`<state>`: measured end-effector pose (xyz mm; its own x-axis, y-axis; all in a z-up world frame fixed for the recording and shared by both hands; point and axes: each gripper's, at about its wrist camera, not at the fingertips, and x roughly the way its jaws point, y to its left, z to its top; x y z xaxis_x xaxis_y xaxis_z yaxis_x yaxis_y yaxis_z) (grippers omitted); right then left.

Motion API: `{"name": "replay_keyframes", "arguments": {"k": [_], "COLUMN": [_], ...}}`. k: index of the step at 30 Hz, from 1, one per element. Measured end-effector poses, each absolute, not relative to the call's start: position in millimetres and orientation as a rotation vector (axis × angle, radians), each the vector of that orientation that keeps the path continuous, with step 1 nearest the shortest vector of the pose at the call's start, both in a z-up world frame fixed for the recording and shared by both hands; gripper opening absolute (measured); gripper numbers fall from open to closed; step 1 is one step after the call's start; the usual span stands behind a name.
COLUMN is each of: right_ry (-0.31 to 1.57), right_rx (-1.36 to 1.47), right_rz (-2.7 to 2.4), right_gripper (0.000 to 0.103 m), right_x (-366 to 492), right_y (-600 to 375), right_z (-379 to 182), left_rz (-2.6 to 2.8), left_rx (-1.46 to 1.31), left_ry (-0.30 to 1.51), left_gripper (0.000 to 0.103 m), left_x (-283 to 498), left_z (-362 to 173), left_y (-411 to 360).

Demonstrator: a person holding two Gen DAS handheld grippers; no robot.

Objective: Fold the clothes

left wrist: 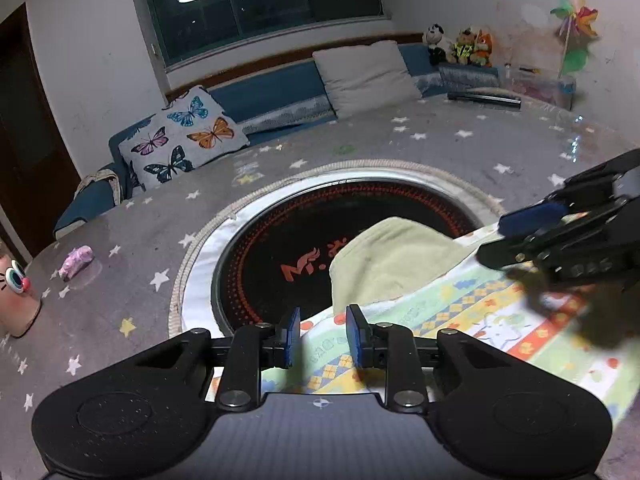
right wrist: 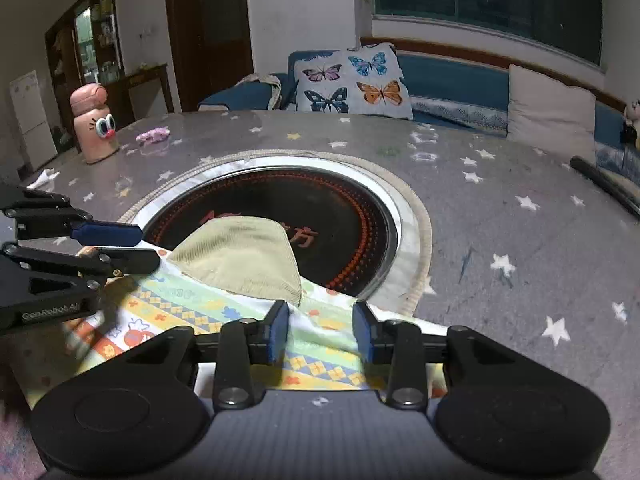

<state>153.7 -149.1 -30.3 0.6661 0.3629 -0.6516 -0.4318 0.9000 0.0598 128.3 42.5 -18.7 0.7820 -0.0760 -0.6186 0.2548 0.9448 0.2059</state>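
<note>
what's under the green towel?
The green towel lies partly on the patterned cloth, partly over the black round cooktop, covering some of its red lettering. Anything else beneath it is hidden.

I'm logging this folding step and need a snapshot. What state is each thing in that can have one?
Left tool: open, fingers either side of the patterned cloth's edge.
Right tool: open, patterned cloth bunched between its fingers.
Patterned cloth: spread flat, not yet folded.
Beige garment: lying on the patterned cloth, reaching over the black round cooktop.
Cartoon bottle: upright, lid on.
</note>
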Motion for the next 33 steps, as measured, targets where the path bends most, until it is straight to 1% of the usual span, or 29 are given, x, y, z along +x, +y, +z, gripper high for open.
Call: {"name": "replay_keyframes", "arguments": {"k": [2, 4, 5, 6, 8, 10, 11, 12, 13, 15, 17, 19, 23, 24, 26, 33], "right_ry": [0.7, 0.68, 0.669, 0.659, 0.643, 0.622, 0.613, 0.605, 0.597, 0.579, 0.573, 0.573, 0.568, 0.567, 0.565, 0.548], "right_rx": [-0.11, -0.124, -0.128, -0.128, -0.125, -0.133, -0.138, -0.146, -0.154, -0.171, -0.185, -0.191, -0.228, -0.238, -0.266, -0.39], "right_rz": [0.445, 0.441, 0.441, 0.445, 0.457, 0.479, 0.489, 0.497, 0.505, 0.525, 0.557, 0.586, 0.644, 0.657, 0.697, 0.811], "right_gripper": [0.037, 0.04, 0.044, 0.05, 0.058, 0.062, 0.065, 0.073, 0.077, 0.078, 0.078, 0.081, 0.083, 0.083, 0.083, 0.082], "right_x": [150.6, 145.5, 142.6, 139.1, 132.5, 123.7, 119.1, 114.1, 109.0, 98.3, 88.3, 79.5, 63.4, 59.9, 51.0, 25.8], "right_y": [-150.0, -150.1, -150.3, -150.6, -149.9, -146.6, -144.5, -141.8, -138.7, -131.9, -124.7, -117.1, -99.5, -95.3, -84.0, -43.0], "right_z": [-27.1, -23.2, -20.6, -17.3, -13.0, -7.8, -5.8, -4.3, -2.7, -0.5, 0.8, 1.6, 0.6, 0.1, -1.5, -12.3], "left_rz": [-0.18, -0.171, -0.167, -0.16, -0.145, -0.124, -0.114, -0.103, -0.092, -0.073, -0.05, -0.026, 0.034, 0.047, 0.073, 0.127], "left_rx": [0.282, 0.276, 0.271, 0.261, 0.238, 0.217, 0.212, 0.207, 0.201, 0.19, 0.18, 0.17, 0.137, 0.125, 0.095, 0.004], "left_ry": [0.65, 0.646, 0.644, 0.644, 0.644, 0.648, 0.649, 0.646, 0.645, 0.644, 0.646, 0.649, 0.655, 0.656, 0.659, 0.694], "left_gripper": [0.029, 0.031, 0.033, 0.037, 0.041, 0.045, 0.05, 0.054, 0.057, 0.066, 0.072, 0.075, 0.091, 0.094, 0.097, 0.097], "left_x": [128.6, 125.1, 123.4, 121.3, 117.0, 112.1, 110.0, 107.1, 103.5, 97.1, 91.5, 85.5, 72.7, 69.7, 63.7, 49.9], "left_z": [-18.3, -15.7, -14.4, -13.2, -11.1, -9.2, -8.5, -7.4, -6.5, -5.6, -5.7, -6.2, -7.0, -6.9, -7.0, -10.5], "left_y": [43.8, 46.2, 48.1, 50.9, 56.6, 62.8, 65.5, 68.7, 72.3, 78.8, 85.8, 93.3, 112.4, 117.4, 128.8, 157.4]}}
